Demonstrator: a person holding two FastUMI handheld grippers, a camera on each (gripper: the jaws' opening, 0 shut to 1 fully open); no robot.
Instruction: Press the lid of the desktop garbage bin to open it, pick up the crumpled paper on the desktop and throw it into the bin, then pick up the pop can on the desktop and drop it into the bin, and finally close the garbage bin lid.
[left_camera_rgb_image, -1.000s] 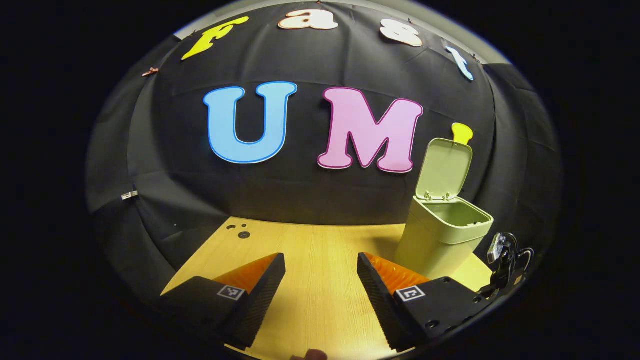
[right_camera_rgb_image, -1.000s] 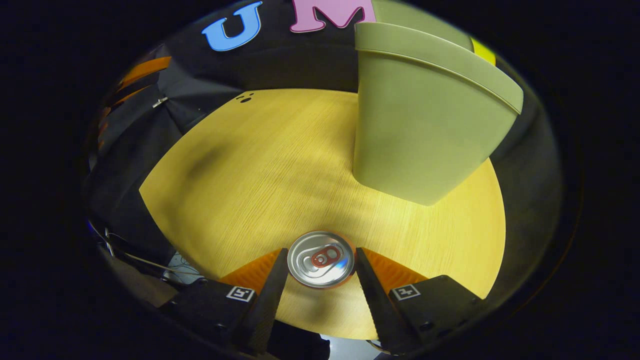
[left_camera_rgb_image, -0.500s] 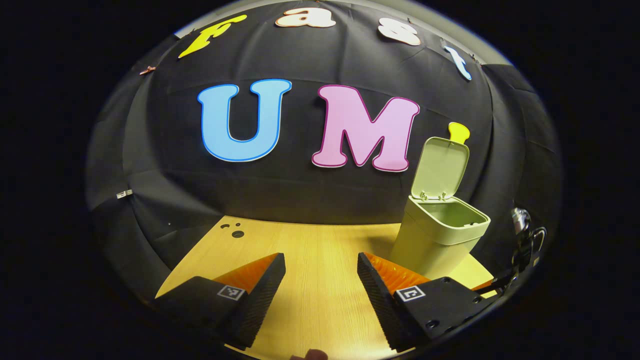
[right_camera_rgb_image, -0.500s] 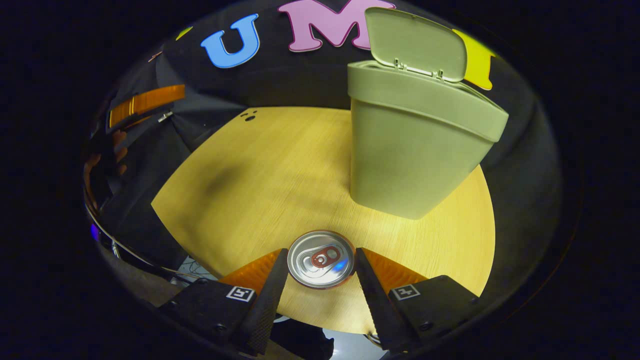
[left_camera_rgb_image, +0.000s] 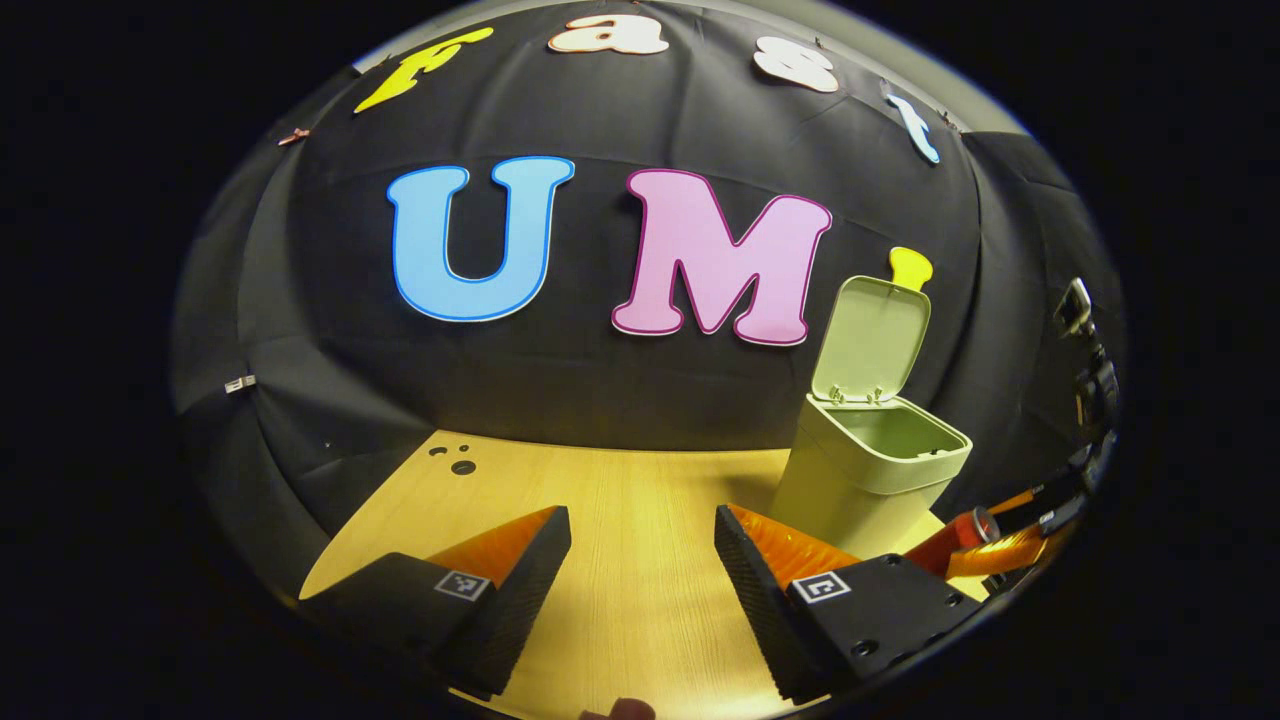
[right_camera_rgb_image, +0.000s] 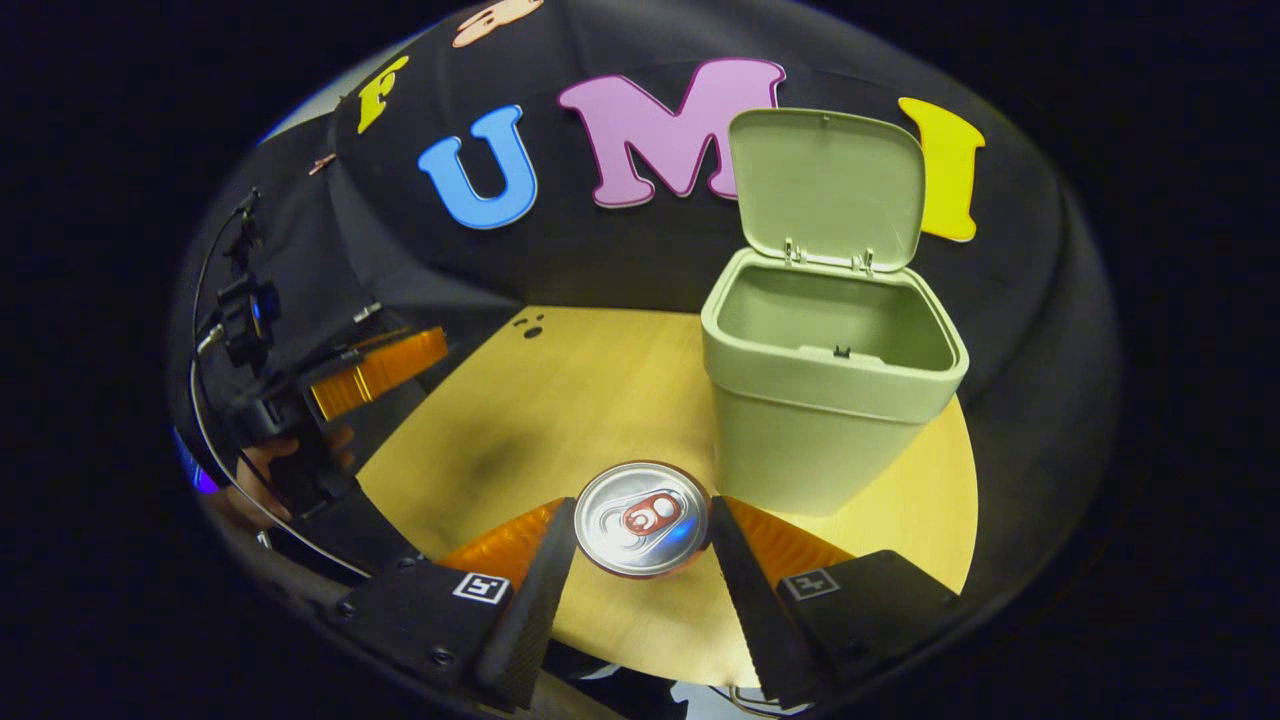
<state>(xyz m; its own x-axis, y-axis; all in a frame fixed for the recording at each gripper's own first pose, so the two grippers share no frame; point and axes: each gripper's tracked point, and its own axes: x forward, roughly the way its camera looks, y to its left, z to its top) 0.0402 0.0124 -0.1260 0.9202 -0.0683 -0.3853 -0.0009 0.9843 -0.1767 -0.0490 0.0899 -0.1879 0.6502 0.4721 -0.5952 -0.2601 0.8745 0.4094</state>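
Right gripper (right_camera_rgb_image: 640, 540) grips the pop can (right_camera_rgb_image: 641, 518) across its sides, top end facing the camera, held above the desktop (right_camera_rgb_image: 560, 400). The open garbage bin (right_camera_rgb_image: 830, 400) stands at one o'clock. Thin wall, likely light and dentable; the side hold suits. Left gripper (left_camera_rgb_image: 640, 570) stands wide, holding nothing.

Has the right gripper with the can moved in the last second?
Yes. The right gripper, shut on the pop can, has risen: the bin rim sat above its camera before, and now the view looks down into the open bin.

Pop can (right_camera_rgb_image: 642, 518) in the right gripper (right_camera_rgb_image: 640, 560) now higher, level with the bin's (right_camera_rgb_image: 833, 400) open mouth.
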